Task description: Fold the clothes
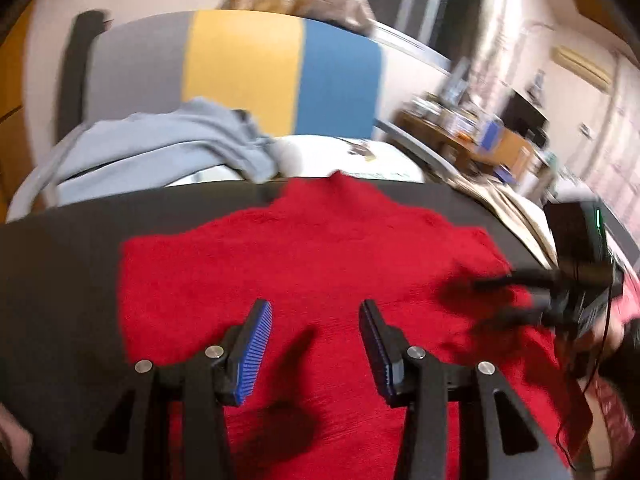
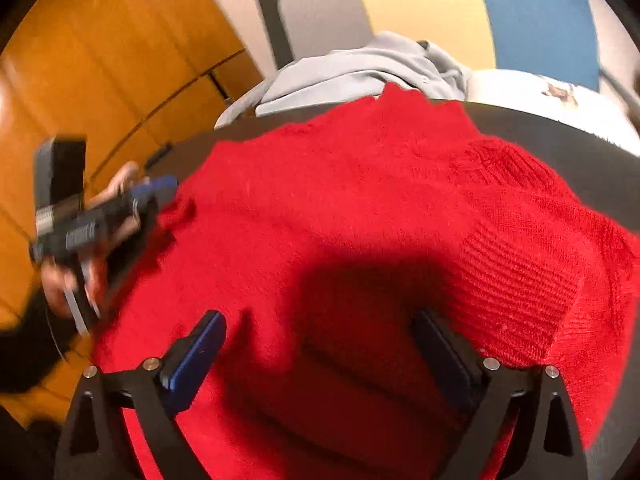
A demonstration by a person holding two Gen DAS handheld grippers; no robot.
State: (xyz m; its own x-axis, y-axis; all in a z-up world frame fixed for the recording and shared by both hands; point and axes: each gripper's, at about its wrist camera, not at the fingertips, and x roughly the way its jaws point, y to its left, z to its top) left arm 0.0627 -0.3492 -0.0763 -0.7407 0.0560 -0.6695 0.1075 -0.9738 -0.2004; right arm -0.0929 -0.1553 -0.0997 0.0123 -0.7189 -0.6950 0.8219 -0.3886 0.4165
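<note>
A red knitted sweater (image 1: 312, 256) lies spread on a dark table (image 1: 60, 248); it also fills the right wrist view (image 2: 360, 200). My left gripper (image 1: 316, 312) is open just above the sweater's near part, holding nothing. My right gripper (image 2: 320, 324) is open above the sweater, empty, casting a shadow on it. In the left wrist view the right gripper (image 1: 520, 296) shows blurred at the sweater's right edge. In the right wrist view the left gripper (image 2: 160, 192) shows blurred at the sweater's left edge.
A grey garment (image 1: 160, 144) lies on a chair behind the table, also in the right wrist view (image 2: 360, 68). A grey, yellow and blue panel (image 1: 248, 68) stands behind. A white cloth (image 1: 360, 160) lies beyond the table. Orange cabinets (image 2: 100, 80) stand left. A cluttered desk (image 1: 460, 128) is far right.
</note>
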